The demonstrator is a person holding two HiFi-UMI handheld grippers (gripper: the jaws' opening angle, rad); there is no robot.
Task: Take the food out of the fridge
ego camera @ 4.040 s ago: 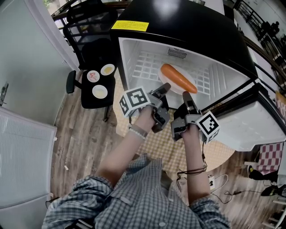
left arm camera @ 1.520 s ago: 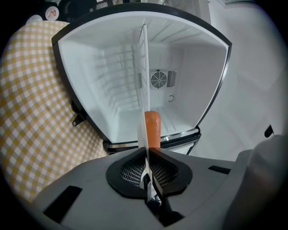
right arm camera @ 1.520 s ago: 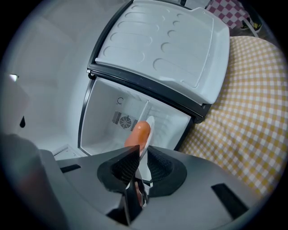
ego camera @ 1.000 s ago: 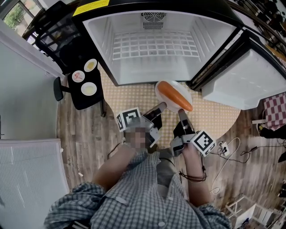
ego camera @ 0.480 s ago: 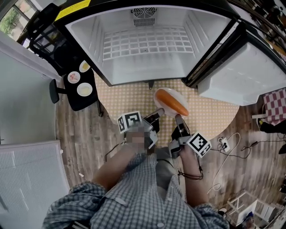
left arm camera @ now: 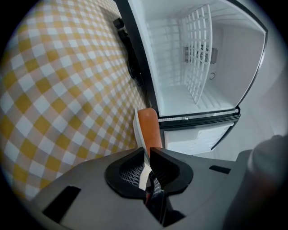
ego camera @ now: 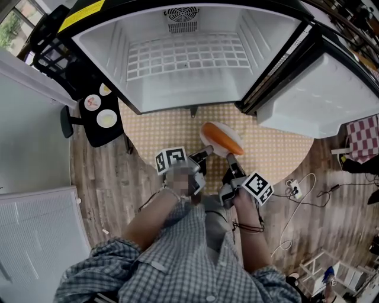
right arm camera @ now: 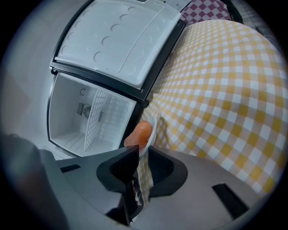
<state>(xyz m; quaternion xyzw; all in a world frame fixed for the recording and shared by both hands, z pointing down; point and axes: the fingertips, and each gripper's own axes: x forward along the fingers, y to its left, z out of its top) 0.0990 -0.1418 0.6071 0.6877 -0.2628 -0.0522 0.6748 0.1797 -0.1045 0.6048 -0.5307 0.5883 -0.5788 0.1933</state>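
Below the fridge's [ego camera: 189, 59] illegible yellow label [ego camera: 86, 13], right tongs [ego camera: 228, 158] clamp the carrot [ego camera: 224, 139] plate [ego camera: 220, 125], left tongs [ego camera: 208, 150] opening on it.

Orange carrot [ego camera: 225, 138], white plate [ego camera: 206, 131], yellow-checked rug [ego camera: 166, 127]

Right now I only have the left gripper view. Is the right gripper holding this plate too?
Observer: Yes, the right gripper is shut on the rim of the plate, beside the orange food.
Operator: What's left of the fridge?
Observer: A black chair carrying three small dishes.
Operator: And on the floor to the right?
Observer: White cables lie on the wood floor, past the edge of the checked mat.
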